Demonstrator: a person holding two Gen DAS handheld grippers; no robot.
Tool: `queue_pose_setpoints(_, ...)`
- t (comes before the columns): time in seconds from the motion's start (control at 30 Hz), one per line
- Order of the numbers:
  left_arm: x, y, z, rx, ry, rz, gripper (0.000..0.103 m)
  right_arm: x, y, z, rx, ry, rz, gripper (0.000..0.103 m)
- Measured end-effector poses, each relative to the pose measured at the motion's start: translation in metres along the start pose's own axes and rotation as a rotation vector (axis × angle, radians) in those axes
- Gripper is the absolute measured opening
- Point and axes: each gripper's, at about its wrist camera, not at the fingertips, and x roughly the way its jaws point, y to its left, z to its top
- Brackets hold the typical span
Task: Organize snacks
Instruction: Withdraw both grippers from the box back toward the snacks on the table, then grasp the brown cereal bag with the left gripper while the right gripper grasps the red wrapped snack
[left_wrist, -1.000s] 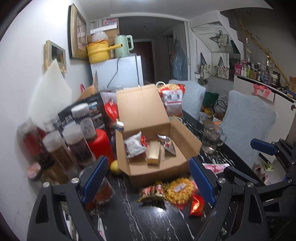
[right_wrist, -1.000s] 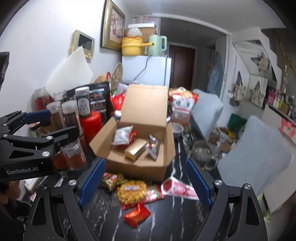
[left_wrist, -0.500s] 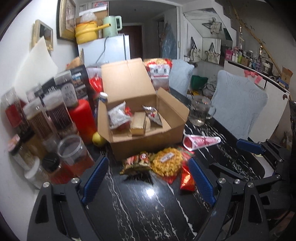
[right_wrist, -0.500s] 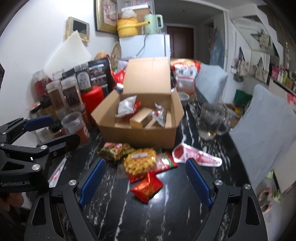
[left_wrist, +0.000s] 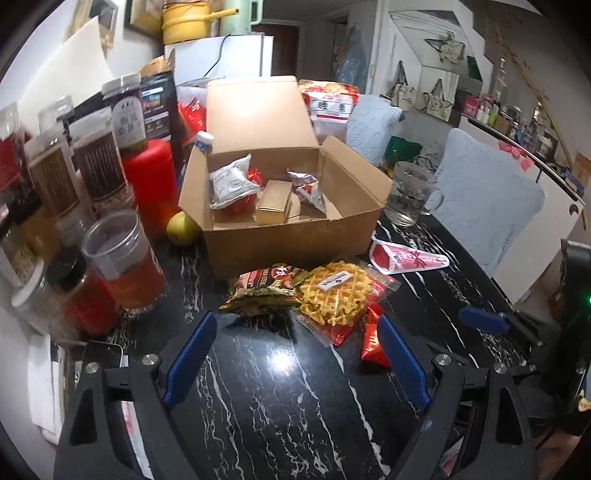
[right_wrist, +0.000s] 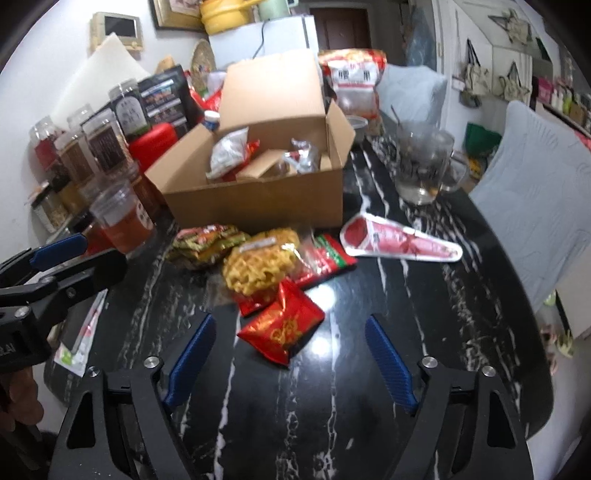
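Note:
An open cardboard box (left_wrist: 280, 236) (right_wrist: 258, 203) stands on the black marble table and holds several snack packets and a gold box (left_wrist: 275, 201). In front of it lie a green-brown packet (left_wrist: 266, 290) (right_wrist: 205, 245), a waffle packet (left_wrist: 334, 291) (right_wrist: 258, 267), a red packet (right_wrist: 282, 326) (left_wrist: 373, 341) and a red cone packet (left_wrist: 406, 256) (right_wrist: 399, 242). My left gripper (left_wrist: 295, 354) is open and empty just short of the green-brown and waffle packets. My right gripper (right_wrist: 290, 360) is open and empty, with the red packet between its fingertips.
Jars (left_wrist: 99, 162), a red canister (left_wrist: 153, 181), a plastic cup of red drink (left_wrist: 123, 262) and a lemon (left_wrist: 181, 229) crowd the left. A glass mug (left_wrist: 410, 195) (right_wrist: 424, 166) stands right of the box. A phone (left_wrist: 101, 354) lies front left. Padded chairs (left_wrist: 487, 206) flank the table's right edge.
Both grippers have tilted down and come closer to the loose packets in front of the box. Both stay open and empty.

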Motion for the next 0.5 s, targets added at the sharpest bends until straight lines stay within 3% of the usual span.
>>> queue_pose_setpoints(0.5, 0.051, 0.02, 0.009, -0.062, 0.077, 0.037, 0.089, 0.071, -0.012, 0.0, 0.056, 0.165, 0.037, 0.064)
